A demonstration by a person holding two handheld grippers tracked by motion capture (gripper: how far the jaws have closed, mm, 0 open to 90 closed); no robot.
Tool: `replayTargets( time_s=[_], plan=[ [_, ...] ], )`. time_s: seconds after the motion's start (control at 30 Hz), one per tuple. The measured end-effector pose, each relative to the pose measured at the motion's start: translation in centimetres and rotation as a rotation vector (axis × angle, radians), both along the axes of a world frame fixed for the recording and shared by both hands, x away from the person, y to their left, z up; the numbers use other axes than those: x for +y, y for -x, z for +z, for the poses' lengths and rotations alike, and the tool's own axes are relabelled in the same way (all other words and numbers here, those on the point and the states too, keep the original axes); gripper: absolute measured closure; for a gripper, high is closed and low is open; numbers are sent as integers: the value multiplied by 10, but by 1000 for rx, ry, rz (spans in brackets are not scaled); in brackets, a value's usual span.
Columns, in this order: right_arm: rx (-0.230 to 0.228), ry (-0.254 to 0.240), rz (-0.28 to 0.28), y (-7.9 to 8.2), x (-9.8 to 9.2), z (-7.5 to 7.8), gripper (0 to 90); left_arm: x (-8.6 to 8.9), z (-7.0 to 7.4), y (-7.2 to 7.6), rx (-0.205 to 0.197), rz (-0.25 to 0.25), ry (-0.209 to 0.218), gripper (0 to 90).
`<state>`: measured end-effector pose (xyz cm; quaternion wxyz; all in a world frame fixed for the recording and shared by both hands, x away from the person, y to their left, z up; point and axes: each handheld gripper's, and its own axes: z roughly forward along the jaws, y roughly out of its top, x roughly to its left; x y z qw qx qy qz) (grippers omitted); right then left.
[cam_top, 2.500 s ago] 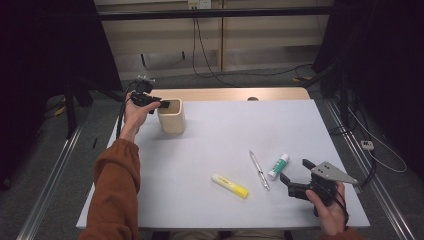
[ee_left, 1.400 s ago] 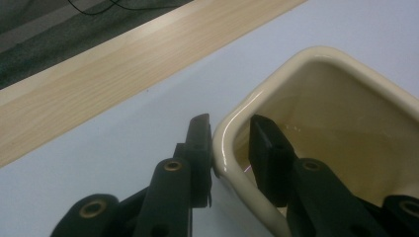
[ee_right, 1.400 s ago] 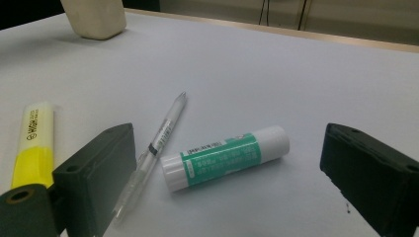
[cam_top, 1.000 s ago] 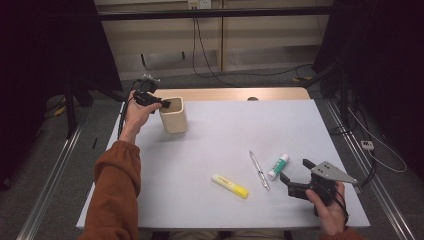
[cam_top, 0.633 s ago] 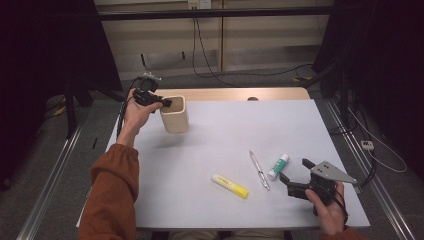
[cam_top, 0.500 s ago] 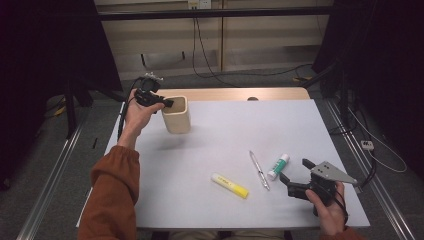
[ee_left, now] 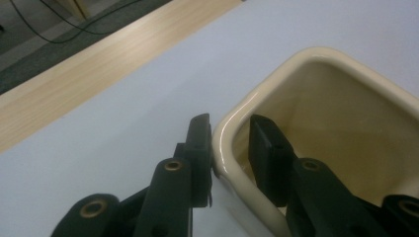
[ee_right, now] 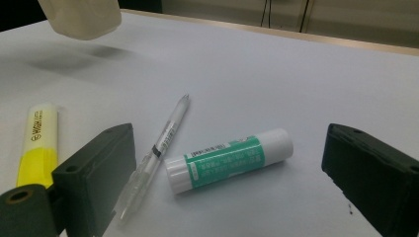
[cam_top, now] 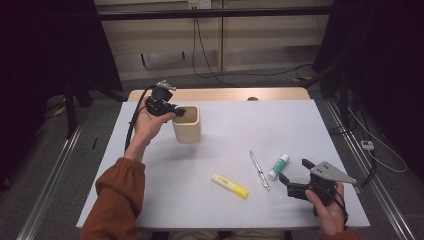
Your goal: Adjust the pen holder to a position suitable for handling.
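A white-topped table (cam_top: 320,130) with a wooden far edge (cam_top: 225,94) is set on a grey floor (cam_top: 60,165). Beige wall panels (cam_top: 165,40) are seen behind, crossed by black cables (cam_top: 200,50) and flanked by dark curtains (cam_top: 45,50).

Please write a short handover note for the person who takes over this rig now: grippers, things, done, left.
Left gripper: shut on the rim of the cream square ceramic cup, lifted off the white table.
Right gripper: open, holding nothing, facing the green-labelled white glue stick.
Beside it lie the clear pen and yellow highlighter.
Done: cup gripped.
Left: probably set the cup down; all three items lie outside it.
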<state>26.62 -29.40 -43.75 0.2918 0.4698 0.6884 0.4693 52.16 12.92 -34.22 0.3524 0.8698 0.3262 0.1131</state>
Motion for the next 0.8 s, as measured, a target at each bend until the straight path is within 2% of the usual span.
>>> replayTargets(
  time_s=[0.2,0.37,0.5,0.8],
  plan=[
    [1,0,3,0,0,0,66,-17,-1,13,1,-13,-2,715],
    [0,3,3,0,0,0,65,-29,-3,19,1,-25,19,715],
    [2,0,3,-1,0,0,60,-37,-8,23,22,-25,30,714],
    [0,0,9,-1,1,0,60,-54,-20,26,40,-24,37,711]
  ],
)
